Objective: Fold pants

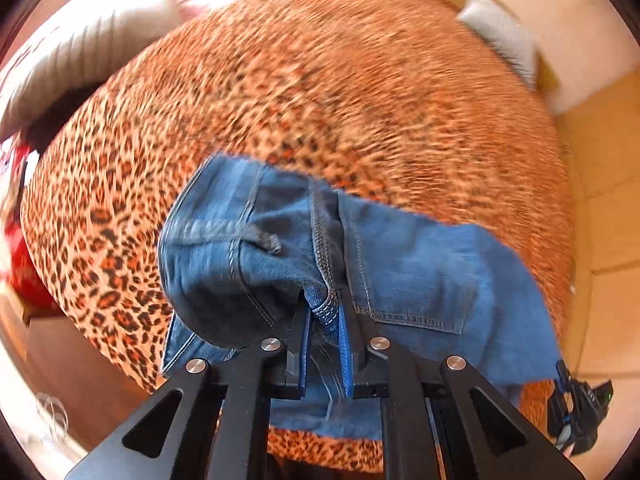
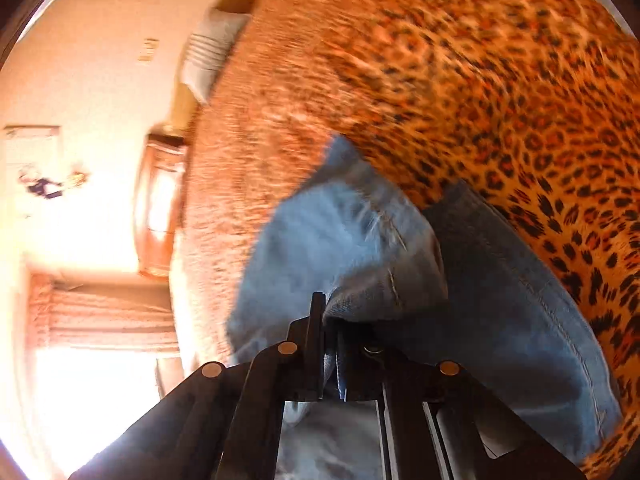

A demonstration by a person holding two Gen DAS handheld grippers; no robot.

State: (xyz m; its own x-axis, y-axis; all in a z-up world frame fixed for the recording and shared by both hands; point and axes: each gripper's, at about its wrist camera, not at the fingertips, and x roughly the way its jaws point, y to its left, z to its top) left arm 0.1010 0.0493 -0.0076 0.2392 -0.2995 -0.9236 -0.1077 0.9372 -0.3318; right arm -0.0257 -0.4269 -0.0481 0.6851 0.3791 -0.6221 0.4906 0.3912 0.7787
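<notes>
Denim pants [image 1: 408,264]; plush leopard-print blanket [image 1: 280,92].

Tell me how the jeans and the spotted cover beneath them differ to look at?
The jeans are plain blue denim with stitched seams and a pocket; the leopard-print cover is orange with dark spots. The jeans are bunched and pinched in the left gripper and right gripper, while the cover lies spread flat. The jeans are much smaller than the cover. Both are cloth.

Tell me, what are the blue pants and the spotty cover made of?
The pants look like denim: blue woven cloth with stitched seams and a pocket. The cover looks like soft, fuzzy fabric printed with leopard spots; blur hides its weave.
</notes>
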